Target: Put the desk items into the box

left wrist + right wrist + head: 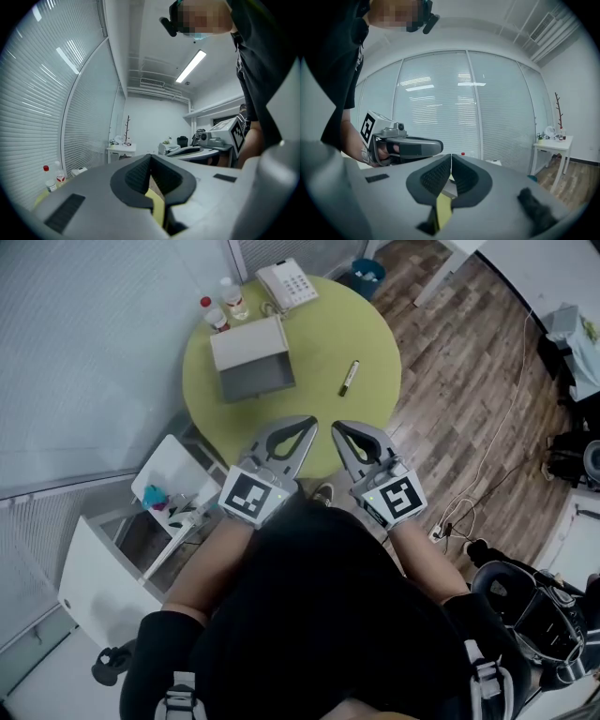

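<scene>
Nearest the person, the left gripper (pixel 302 439) and right gripper (pixel 341 439) hung side by side at the table's (pixel 319 334) near edge, jaws closed on nothing, apparently readying a first reach. Beyond them lay the marker (pixel 349 377), apart from the box (pixel 251 362) on its right. The phone (pixel 288 283) and bottles (pixel 233 298) sat at the far rim, none yet boxed.

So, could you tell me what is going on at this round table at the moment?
A person holds the left gripper and the right gripper side by side over the near edge of the green table. Both are shut with nothing between their jaws. The grey box sits on the table's left half, with a marker lying to its right and a telephone and two bottles at the far edge. None of these items is being touched yet.
</scene>
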Demonstrator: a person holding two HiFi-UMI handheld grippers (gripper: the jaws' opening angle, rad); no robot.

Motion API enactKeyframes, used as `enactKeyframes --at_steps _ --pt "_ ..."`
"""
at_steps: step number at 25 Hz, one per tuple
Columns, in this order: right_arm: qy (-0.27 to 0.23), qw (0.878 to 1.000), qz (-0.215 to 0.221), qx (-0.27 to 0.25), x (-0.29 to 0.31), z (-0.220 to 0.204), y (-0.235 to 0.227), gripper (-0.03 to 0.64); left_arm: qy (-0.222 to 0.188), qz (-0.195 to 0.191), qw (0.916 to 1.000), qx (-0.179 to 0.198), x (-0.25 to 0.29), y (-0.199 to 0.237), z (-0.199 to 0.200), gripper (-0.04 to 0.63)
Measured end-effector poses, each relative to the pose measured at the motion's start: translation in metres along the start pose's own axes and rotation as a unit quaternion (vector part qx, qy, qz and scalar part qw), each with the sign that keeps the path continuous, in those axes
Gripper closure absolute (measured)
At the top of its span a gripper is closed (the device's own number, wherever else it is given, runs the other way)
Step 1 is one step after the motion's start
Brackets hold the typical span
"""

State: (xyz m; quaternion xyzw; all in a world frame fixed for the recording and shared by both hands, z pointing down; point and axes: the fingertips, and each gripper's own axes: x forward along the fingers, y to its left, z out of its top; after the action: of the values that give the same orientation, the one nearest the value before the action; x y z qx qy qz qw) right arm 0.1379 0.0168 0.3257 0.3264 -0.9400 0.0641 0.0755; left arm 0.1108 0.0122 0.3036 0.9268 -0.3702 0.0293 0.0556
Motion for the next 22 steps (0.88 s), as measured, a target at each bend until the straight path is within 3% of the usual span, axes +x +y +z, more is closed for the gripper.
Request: enactKeyframes --at_steps 9,13,15,22 --pt "0.029 0.996 -0.085 0.015 0.048 -0.021 -0.049 0.598 0.007 -0.055 0.9984 -0.011 0.033 0.057 -0.017 0.586" --pt "0.040 0.991 -0.128 0.030 0.065 -0.040 -0.071 0.598 0.025 -0.093 0.9945 -0.042 0.056 0.075 -0.031 0.586" --pt "0.046 0.986 -0.157 0.037 0.068 -0.052 -0.087 0.598 0.031 -0.107 0.9930 -0.040 0.068 0.081 -0.042 0.586" --pt "0.072 0.971 -0.221 0.062 0.077 -0.102 -0.152 0.598 0.017 -0.099 0.9944 -0.033 0.120 0.102 -0.077 0.586"
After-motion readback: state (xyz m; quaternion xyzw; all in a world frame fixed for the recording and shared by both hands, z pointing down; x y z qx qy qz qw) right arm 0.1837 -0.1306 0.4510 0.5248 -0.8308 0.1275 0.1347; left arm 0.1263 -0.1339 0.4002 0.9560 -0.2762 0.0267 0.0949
